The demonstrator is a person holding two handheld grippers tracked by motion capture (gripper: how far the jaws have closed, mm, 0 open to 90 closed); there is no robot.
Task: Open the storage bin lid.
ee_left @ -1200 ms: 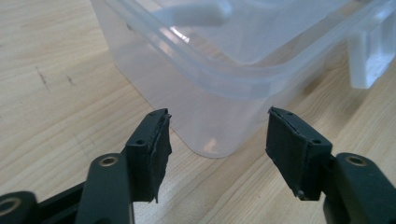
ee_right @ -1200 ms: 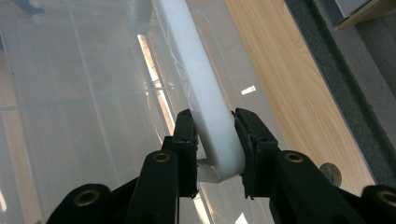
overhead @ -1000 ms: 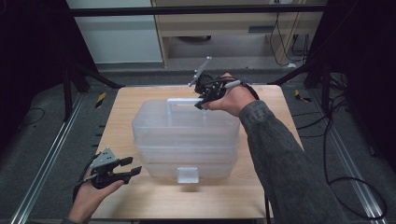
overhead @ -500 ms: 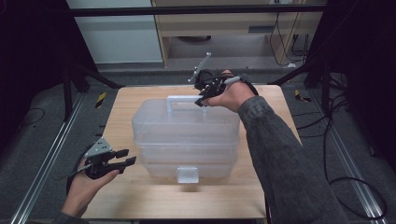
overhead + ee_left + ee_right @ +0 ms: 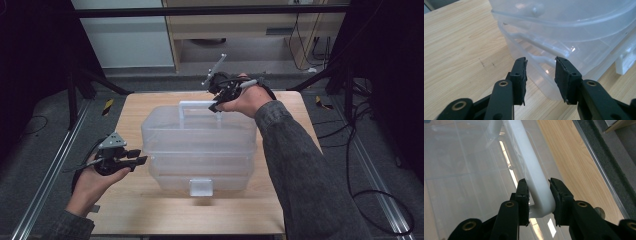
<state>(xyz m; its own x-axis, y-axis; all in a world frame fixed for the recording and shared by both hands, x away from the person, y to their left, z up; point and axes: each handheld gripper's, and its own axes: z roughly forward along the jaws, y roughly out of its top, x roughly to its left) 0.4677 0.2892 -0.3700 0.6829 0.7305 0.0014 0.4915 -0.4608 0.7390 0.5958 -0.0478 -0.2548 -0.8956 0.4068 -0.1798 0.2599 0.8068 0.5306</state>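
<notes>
A clear plastic tiered storage box (image 5: 200,145) stands in the middle of the wooden table (image 5: 135,107), with a white latch (image 5: 201,186) on its near side. Its white handle (image 5: 192,105) stands raised at the far side. My right gripper (image 5: 216,102) is shut on the handle's right end; in the right gripper view the pads press both sides of the handle (image 5: 529,162). My left gripper (image 5: 137,157) hovers just left of the box. Its jaws have just been closing and stand open (image 5: 540,72), facing the box's lower wall (image 5: 574,32), with nothing gripped.
Bare wood lies to the left of the box (image 5: 461,50) and along the table's near edge (image 5: 190,220). Black frame bars, metal rails and cables surround the table. A pale cabinet (image 5: 125,35) and a wooden shelf stand behind it.
My left hand has risen and moved toward the box's left side, and its jaws have narrowed. My right gripper has stayed on the handle.
</notes>
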